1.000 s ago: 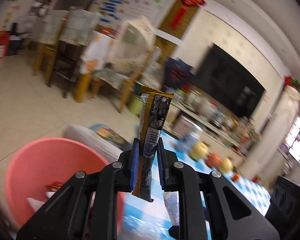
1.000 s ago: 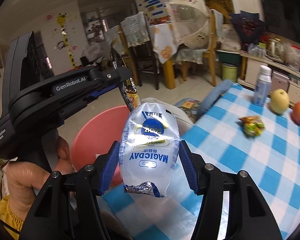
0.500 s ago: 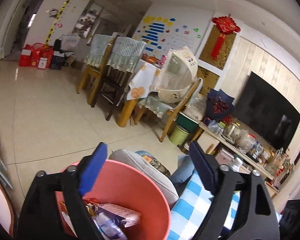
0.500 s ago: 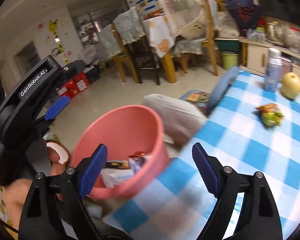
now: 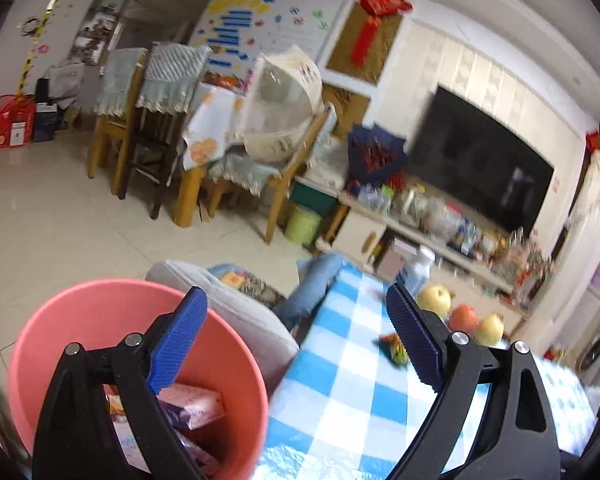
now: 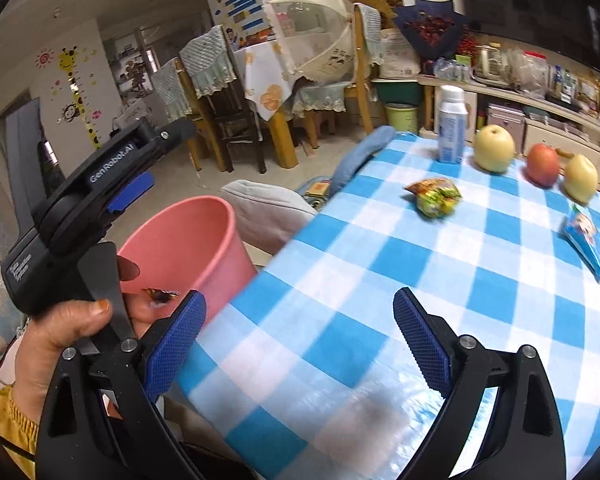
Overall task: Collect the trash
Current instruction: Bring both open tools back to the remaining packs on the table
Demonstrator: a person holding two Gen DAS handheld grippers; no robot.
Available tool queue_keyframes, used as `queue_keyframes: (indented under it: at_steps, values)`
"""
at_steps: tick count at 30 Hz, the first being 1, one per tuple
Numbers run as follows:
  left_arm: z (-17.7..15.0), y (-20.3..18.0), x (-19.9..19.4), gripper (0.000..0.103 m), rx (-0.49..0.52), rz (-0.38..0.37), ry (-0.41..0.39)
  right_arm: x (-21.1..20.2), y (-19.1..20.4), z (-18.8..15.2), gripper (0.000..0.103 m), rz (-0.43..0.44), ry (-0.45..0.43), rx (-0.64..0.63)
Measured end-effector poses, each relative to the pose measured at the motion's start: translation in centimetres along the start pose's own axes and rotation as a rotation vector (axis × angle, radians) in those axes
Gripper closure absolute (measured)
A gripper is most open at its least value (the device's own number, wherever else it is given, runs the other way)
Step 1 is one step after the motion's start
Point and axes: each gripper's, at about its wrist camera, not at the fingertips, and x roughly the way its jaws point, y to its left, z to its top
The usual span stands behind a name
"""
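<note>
Checked tablecloth (image 6: 340,280), pink bucket (image 5: 60,320) — both tools opening, emptied, wrappers dropped in

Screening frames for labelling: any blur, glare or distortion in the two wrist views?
Left wrist: motion blur smears the TV shelf and the snack wrapper; the pink bucket stays fairly crisp. Right wrist: sharper, fruit and wrapper readable, but glare whitens the near tablecloth. Both: strong fisheye bending, dark corners.

Your pink bucket (image 5: 236,364): contents half hidden behind the gripper frame. TV-shelf clutter (image 5: 452,220): blurred, unreadable. Blue snack packet (image 6: 590,242): print too small to read.
</note>
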Motion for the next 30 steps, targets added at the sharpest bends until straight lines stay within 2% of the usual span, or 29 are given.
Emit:
queue_keyframes:
  at_steps: [3, 8, 14, 18, 25, 30]
  values:
    - [-0.4, -1.2, 0.2, 0.012, 0.057, -0.005, -0.003, -0.4, -1.4, -0.5, 0.009, -0.013, 0.003, 0.014]
    - [-1.2, -3.2, 0.7, 0.012, 0.154, 0.007, 0.04, -1.2, -3.3, -0.9, 0.009, -0.081, -0.02, -0.001]
    - [-2.1, -4.9, 2.0, 0.012, 0.214, -0.037, 0.129, -2.7, -5.4, -1.3, 0.009, -0.097, -0.067, -0.004]
    - [-3.0, -6.2, 2.3, 0.012, 0.277, -0.042, 0.137, -3.6, -6.7, -1.5, 0.008, -0.117, -0.088, -0.023]
    - [-4.7, -8.7, 3.4, 0.012, 0.4, -0.005, 0.183, -5.4, -8.7, -1.8, 0.008, -0.15, -0.117, -0.044]
    - [-5.6, -9.7, 3.9, 0.012, 0.423, -0.004, 0.21, -6.5, -11.0, -2.2, 0.008, -0.184, -0.115, -0.01]
